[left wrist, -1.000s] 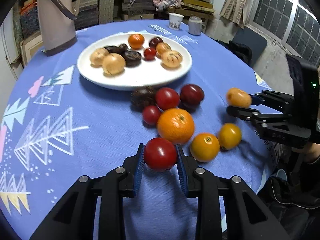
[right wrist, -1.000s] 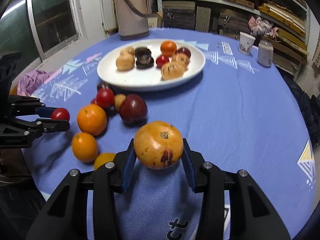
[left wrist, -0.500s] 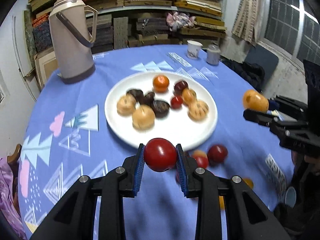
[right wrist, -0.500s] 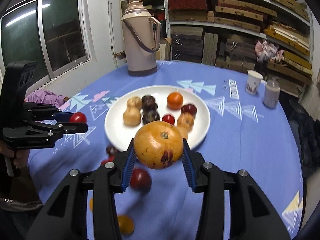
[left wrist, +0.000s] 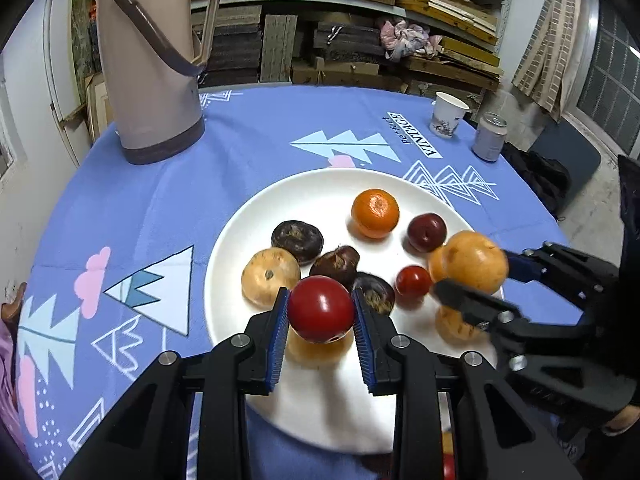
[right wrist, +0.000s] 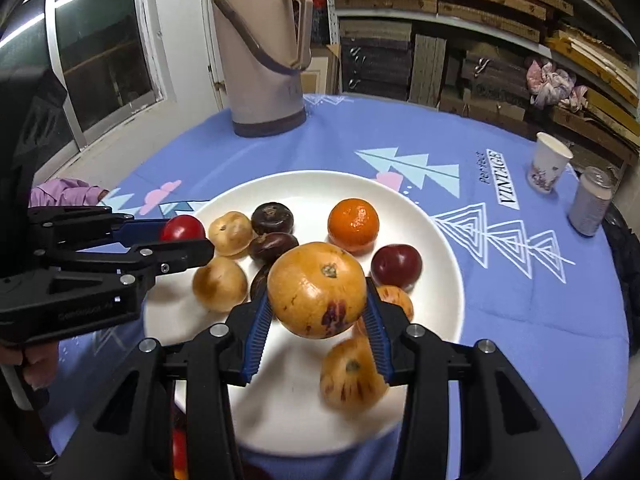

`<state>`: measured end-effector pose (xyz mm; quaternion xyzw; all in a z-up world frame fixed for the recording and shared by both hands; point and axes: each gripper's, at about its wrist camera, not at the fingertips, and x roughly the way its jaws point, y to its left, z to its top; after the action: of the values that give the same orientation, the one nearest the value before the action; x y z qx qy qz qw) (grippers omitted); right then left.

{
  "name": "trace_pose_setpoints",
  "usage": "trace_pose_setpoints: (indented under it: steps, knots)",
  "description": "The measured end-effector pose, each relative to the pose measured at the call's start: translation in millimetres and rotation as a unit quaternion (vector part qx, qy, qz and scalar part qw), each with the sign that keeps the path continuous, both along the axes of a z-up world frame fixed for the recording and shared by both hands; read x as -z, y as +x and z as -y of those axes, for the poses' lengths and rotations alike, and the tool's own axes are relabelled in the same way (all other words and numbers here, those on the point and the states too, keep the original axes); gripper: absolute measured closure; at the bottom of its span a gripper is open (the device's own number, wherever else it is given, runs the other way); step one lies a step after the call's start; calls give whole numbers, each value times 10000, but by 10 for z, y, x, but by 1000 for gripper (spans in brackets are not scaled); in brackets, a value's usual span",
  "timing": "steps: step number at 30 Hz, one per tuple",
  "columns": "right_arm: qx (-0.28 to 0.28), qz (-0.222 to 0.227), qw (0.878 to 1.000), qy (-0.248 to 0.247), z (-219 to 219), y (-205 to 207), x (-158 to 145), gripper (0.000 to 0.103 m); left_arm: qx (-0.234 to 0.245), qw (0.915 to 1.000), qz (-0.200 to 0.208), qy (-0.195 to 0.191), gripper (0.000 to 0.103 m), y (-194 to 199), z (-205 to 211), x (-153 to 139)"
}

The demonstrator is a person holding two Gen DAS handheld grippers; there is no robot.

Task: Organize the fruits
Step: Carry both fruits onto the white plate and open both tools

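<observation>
Both claws have carried their fruit in from the loose pile to hang above the white plate (left wrist: 240,240). Left gripper (left wrist: 321,312) is clenched on a red tomato (left wrist: 321,308) over the plate's near-left part; right gripper (right wrist: 316,300) is clenched on a blotched yellow-orange fruit (right wrist: 316,294) over its near-right part. I judge this the setting-down step. Doing it well means lowering each fruit onto bare plate, not onto the tan fruit (left wrist: 270,276) or dark fruit (left wrist: 335,266) already crowding the middle. I'd ease each one down until it touches, then part the jaws gently so nothing rolls off toward the rim.
</observation>
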<state>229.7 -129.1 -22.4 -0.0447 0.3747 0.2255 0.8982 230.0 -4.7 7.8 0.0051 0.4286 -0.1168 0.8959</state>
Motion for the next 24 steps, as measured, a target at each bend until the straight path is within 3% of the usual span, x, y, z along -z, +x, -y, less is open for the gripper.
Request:
trace_pose_setpoints:
  steps: [5,9,11,14,18,24]
  knots:
    - [72,-175,9998,-22,-79,246,127,60,-109,9998,-166,-96,72,185,6,82]
    - [201,-236,9990,306,28,270,132,55,-244,9996,-118,-36,52,176,-20,81]
    - [255,-109,9987,416,115,184,74,45,-215,9997,-57,-47,48,116,-32,43]
    - [242,-66,9984,506,213,55,13,44,-176,9998,16,-26,46,38,-15,-17]
    - [178,2,9983,563,348,-258,-30,33,-116,9999,103,31,36,-173,2,-66]
    - [-97,-101,9983,561,509,-893,42,32,-73,9999,98,57,33,-528,-51,-33]
